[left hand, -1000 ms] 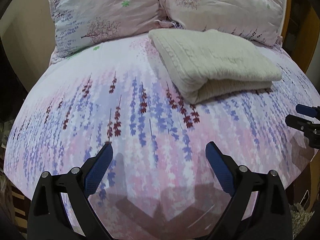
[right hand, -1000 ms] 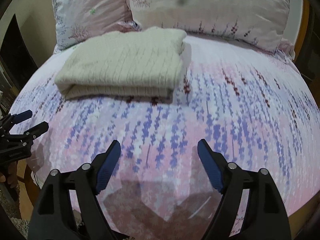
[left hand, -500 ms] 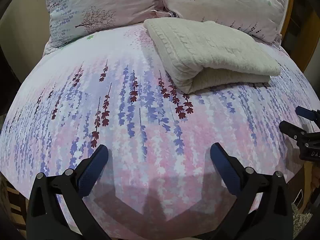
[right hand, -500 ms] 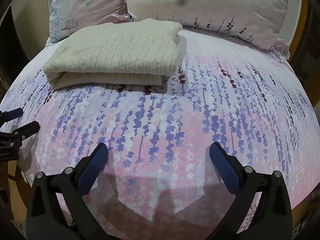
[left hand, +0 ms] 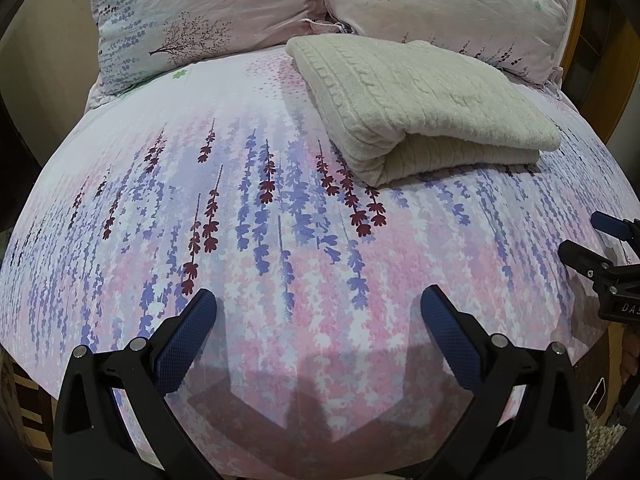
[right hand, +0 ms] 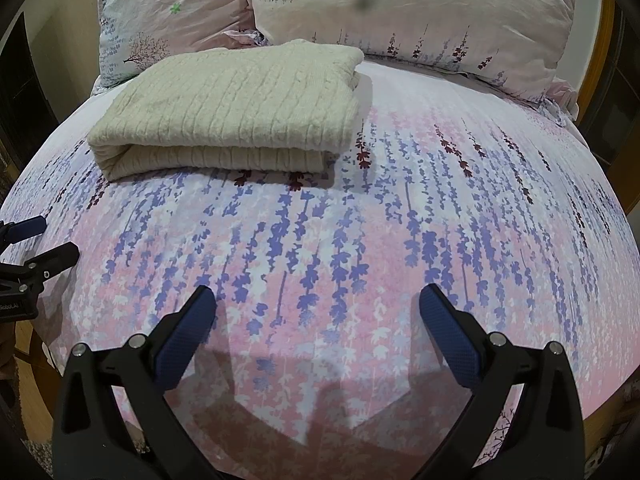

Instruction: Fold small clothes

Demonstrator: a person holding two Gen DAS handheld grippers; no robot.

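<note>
A cream cable-knit garment [left hand: 420, 104] lies folded into a thick rectangle on the flowered bed sheet [left hand: 260, 220], close to the pillows; it also shows in the right wrist view [right hand: 236, 116]. My left gripper [left hand: 318, 312] is open and empty above the sheet near the bed's front edge, well short of the garment. My right gripper [right hand: 316, 312] is open and empty, also near the front edge. Each gripper shows at the edge of the other's view: the right one [left hand: 588, 236] and the left one [right hand: 40, 236].
Two flowered pink pillows [left hand: 208, 12] [left hand: 452, 4] lean at the head of the bed behind the garment. A wooden bed frame [right hand: 600, 52] runs along the right side. The floor shows below the bed's front edge.
Both grippers opened wider, pulled back from the garment a little, then rose slightly. The folded garment has not moved.
</note>
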